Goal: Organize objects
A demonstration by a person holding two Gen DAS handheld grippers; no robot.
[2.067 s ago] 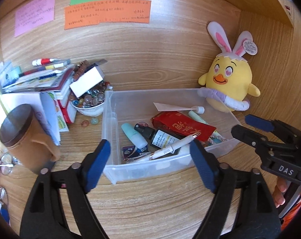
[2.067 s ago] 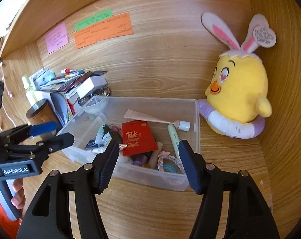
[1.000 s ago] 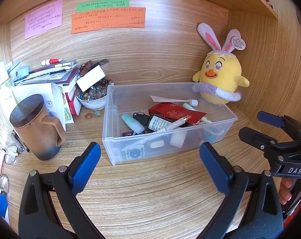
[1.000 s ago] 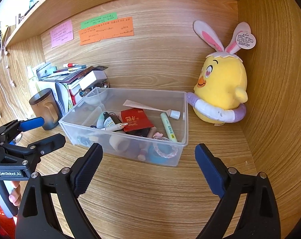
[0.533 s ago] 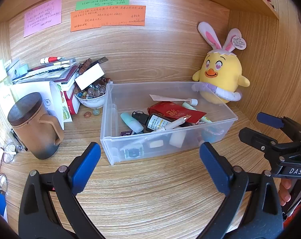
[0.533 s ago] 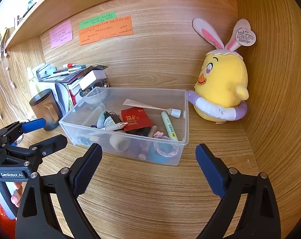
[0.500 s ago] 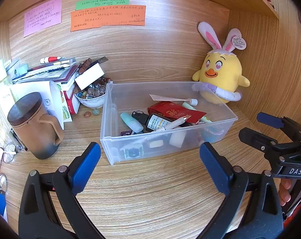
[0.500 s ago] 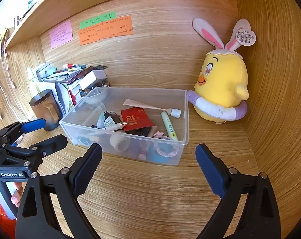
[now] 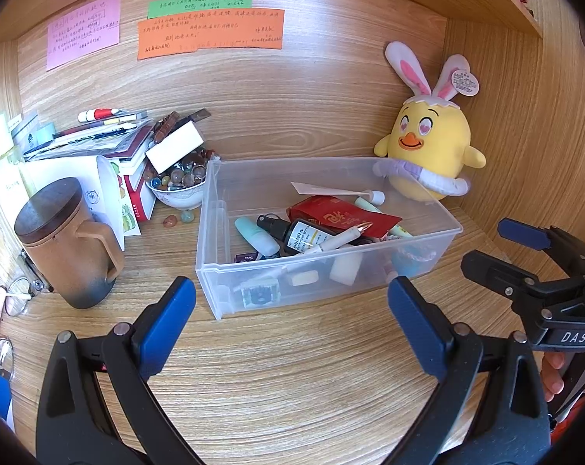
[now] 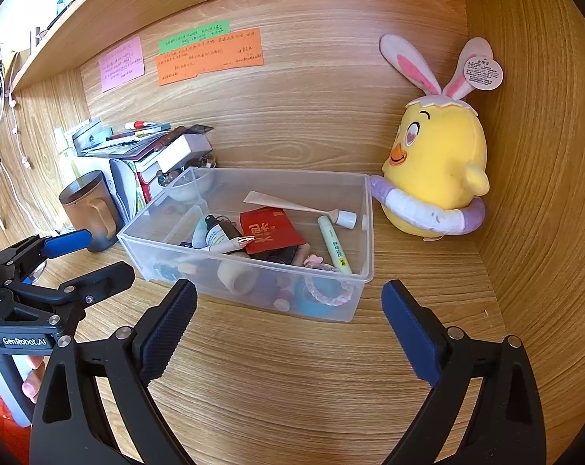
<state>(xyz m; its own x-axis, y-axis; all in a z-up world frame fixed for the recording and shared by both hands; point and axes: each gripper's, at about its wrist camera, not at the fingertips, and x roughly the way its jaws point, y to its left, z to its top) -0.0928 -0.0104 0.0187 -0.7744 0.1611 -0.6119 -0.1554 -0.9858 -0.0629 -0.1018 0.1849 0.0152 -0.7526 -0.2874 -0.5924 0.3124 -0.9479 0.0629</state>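
Hovering over bare desk (image 9: 292, 387): left gripper (image 9: 292, 323), right gripper (image 10: 288, 323), jaws spread wide, empty | clear bin (image 9: 453, 228) at 12 o'clock, near wall; plush chick (image 10: 439, 170) touching its 2 o'clock corner | inside: red packet (image 10: 271, 230), pen (image 9: 340, 238), dropper bottle (image 9: 298, 234)

Both of my grippers now sit farther back from the clear plastic bin (image 9: 331, 271) than two seconds ago, when their blue pads framed its near wall closely. The left gripper (image 9: 292, 325) stands with its jaws spread wider than before, and the right gripper (image 10: 288, 325) does the same, each holding nothing. More bare wooden desk (image 10: 292, 368) shows between the pads and the bin, and over the last half second I see almost no further shift.
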